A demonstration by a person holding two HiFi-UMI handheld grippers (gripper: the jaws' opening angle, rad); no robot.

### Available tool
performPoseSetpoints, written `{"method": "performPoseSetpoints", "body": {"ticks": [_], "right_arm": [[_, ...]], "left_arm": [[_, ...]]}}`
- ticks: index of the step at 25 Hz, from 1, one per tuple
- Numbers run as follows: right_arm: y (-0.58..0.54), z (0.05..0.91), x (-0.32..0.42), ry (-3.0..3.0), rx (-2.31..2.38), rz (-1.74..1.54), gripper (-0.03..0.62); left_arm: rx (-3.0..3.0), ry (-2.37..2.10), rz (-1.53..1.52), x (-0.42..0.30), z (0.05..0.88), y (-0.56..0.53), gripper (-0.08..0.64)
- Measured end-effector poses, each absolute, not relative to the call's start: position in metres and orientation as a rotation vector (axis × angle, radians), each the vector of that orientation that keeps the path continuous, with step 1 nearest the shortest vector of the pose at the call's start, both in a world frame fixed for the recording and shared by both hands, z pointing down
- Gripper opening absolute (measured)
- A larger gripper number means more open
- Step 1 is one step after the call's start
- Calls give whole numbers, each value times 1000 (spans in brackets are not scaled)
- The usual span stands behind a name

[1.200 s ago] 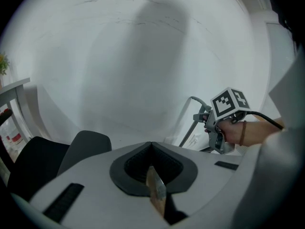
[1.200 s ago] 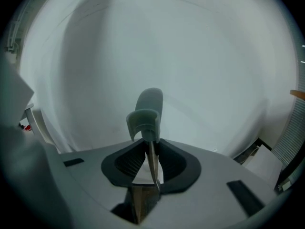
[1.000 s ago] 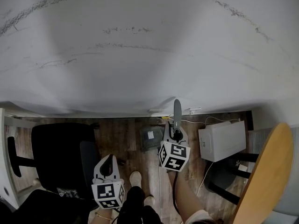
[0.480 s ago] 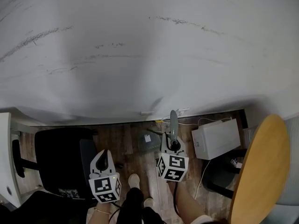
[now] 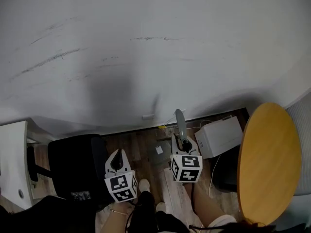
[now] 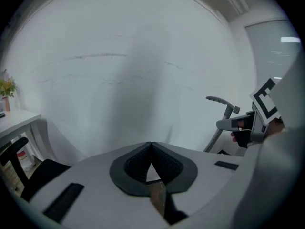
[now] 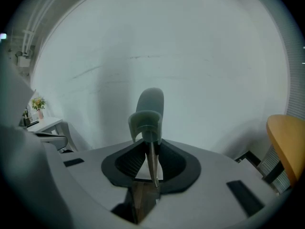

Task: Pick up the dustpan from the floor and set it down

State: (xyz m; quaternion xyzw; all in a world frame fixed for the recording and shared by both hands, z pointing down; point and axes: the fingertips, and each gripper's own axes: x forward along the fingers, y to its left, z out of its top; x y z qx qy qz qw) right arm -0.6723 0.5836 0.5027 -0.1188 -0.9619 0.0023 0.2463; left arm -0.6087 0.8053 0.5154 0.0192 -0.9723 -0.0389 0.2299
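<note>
The dustpan has a long grey handle [image 5: 180, 124] that stands upright, and my right gripper [image 5: 182, 141] is shut on it. In the right gripper view the handle's [image 7: 148, 112] top rises just past the jaws, whose pads [image 7: 138, 159] press its thin stem. A dark pan [image 5: 160, 153] shows below, near the wall's foot; I cannot tell whether it touches the floor. My left gripper [image 5: 117, 161] hangs to the left, shut on nothing, its fingertips [image 6: 141, 157] meeting. The left gripper view shows the right gripper [image 6: 245, 126] with the handle [image 6: 222, 102] at the right edge.
A white wall [image 5: 146, 47] fills the front. A black office chair [image 5: 73, 163] stands at the left by a white desk [image 5: 12, 161]. A white box [image 5: 218, 136] with cables and a round wooden table [image 5: 267, 159] are at the right. The person's shoes [image 5: 143, 185] stand on wood floor.
Both grippers have risen. The right one has carried the dustpan's handle up along the wall. The head has lifted, so more of the round table shows.
</note>
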Motion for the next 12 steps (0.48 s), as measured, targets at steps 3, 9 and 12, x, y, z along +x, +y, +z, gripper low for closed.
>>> {"method": "performPoseSetpoints", "body": {"ticks": [3,9,12], "right_arm": [[573,476,-648,-2647,-325,10,100],[540,436,-586,-2679,-324,15,100],[523,425,-554,-2696,-320,17,100]], "left_arm": [[89,-2702,-94,-594,491,789,17],[169,-2753,-51,-549,448,751,17],[222,-2779,-18,-526,431,731,17]]}}
